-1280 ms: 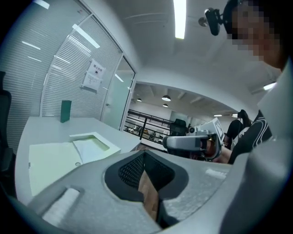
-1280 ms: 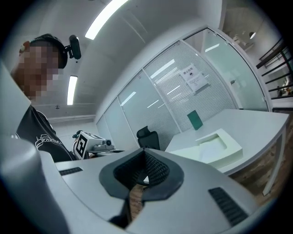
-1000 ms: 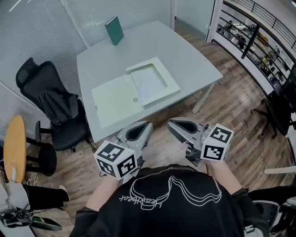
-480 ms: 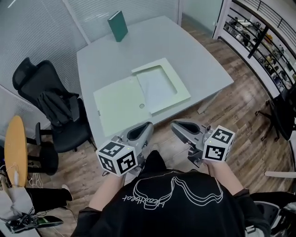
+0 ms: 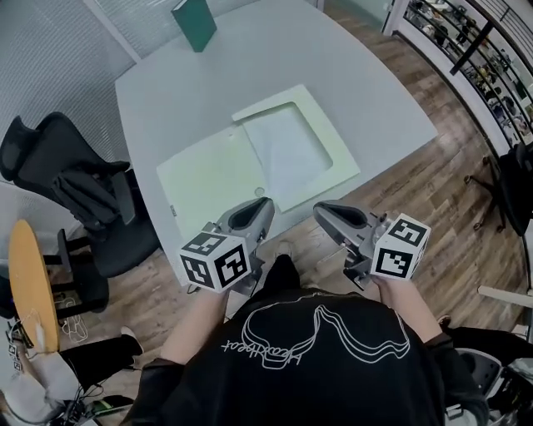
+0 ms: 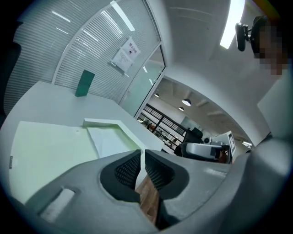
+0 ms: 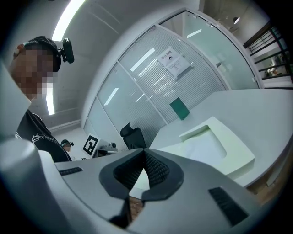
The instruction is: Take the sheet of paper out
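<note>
A pale green box file (image 5: 329, 137) lies open on the grey table (image 5: 366, 75), its flat lid (image 5: 212, 176) folded out to the left. The white sheet of paper (image 5: 287, 151) rests inside its tray. Both grippers hover side by side just short of the table's near edge, apart from the file. My left gripper (image 5: 265, 205) is shut and holds nothing; in the left gripper view the left gripper (image 6: 142, 151) points at the paper (image 6: 110, 141). My right gripper (image 5: 321, 208) is also shut and empty, and the right gripper view shows the right gripper (image 7: 144, 152) with the paper (image 7: 203, 146) beyond.
A dark green book (image 5: 193, 23) stands upright at the table's far edge. A black office chair (image 5: 75, 179) with a jacket on it is left of the table, and a round wooden stool (image 5: 33, 283) sits nearer. Shelving (image 5: 491, 66) lines the right wall.
Both grippers have moved forward and down toward the table's near edge, staying shut. The table and the open file now appear closer and larger.
</note>
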Demonstrator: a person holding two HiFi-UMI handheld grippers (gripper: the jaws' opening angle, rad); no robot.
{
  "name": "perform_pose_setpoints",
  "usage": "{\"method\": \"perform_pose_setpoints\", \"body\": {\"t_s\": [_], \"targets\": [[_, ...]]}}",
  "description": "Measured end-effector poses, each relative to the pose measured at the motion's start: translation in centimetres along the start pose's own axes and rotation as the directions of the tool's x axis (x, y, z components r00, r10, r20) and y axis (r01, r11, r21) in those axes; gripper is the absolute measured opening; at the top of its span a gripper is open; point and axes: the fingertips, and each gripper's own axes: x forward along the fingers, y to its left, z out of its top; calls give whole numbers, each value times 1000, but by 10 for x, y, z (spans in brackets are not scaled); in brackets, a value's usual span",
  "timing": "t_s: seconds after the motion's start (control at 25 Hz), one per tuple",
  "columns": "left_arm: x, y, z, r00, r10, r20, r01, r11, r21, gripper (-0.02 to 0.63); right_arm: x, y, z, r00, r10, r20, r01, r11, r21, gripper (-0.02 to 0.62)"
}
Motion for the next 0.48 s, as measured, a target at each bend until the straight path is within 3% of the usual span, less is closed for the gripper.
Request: {"method": "perform_pose_setpoints", "body": {"t_s": [0.16,0.48], "targets": [[25,32,2,999,-7,-44,5,999,-33,52,15,-26,3,999,-33,-7,33,999,32,9],[80,99,8,991,-46,-127,22,983,-182,114,50,-80,17,995,-94,-33,97,990,106,9]]}}
